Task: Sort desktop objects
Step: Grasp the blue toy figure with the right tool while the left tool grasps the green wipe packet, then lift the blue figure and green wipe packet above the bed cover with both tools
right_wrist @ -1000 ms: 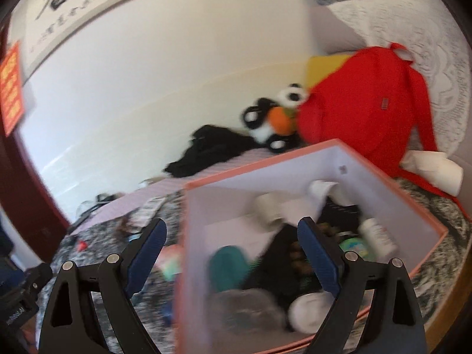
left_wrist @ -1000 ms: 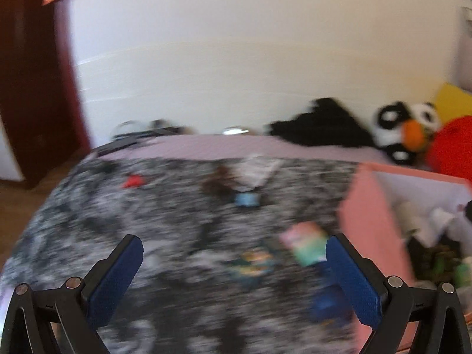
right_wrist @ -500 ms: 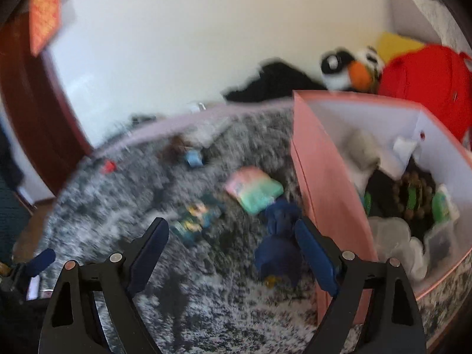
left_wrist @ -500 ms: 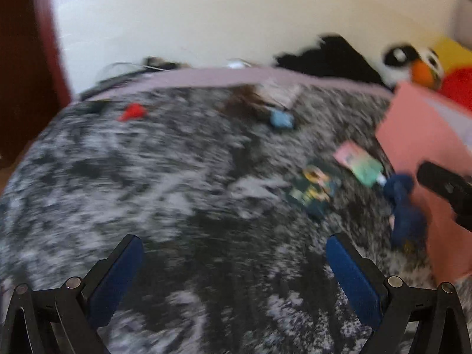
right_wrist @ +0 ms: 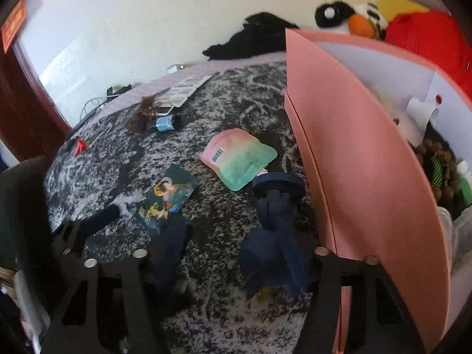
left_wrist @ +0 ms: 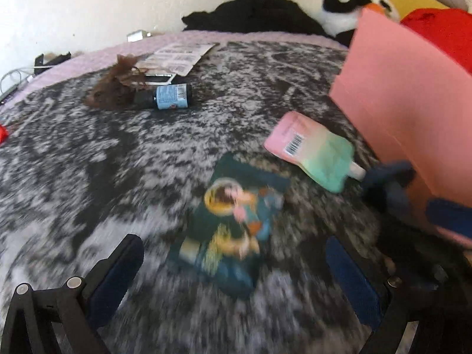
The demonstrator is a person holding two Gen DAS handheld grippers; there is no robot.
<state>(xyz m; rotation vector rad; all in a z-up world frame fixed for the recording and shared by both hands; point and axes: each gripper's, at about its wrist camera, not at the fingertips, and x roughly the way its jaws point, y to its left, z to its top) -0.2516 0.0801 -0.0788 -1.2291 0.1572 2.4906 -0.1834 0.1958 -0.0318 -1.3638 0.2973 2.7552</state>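
A dark teal picture card (left_wrist: 233, 221) lies on the speckled black-and-white blanket (left_wrist: 88, 177), between the fingers of my open left gripper (left_wrist: 236, 268). Right of it lies a pink-and-green pouch (left_wrist: 312, 150), with a crumpled navy cloth (left_wrist: 386, 183) against the pink box (left_wrist: 407, 118). In the right wrist view my right gripper (right_wrist: 236, 253) is open just above the blanket. The navy cloth (right_wrist: 274, 236) sits at its right finger, which the cloth mostly hides. A blue-labelled bottle (right_wrist: 165, 124) and a brown tuft (right_wrist: 144, 112) lie farther back.
The pink box (right_wrist: 354, 162) stands on the right and holds several items. A small red object (right_wrist: 79, 146) lies far left. Printed sheets (left_wrist: 177, 57), black clothing (left_wrist: 253, 11), a panda plush (left_wrist: 348, 8) and a red bag (right_wrist: 427, 41) line the far wall.
Both grippers have dropped toward the blanket. The left one came forward over the picture card; the right one swung left from above the box to the navy cloth.
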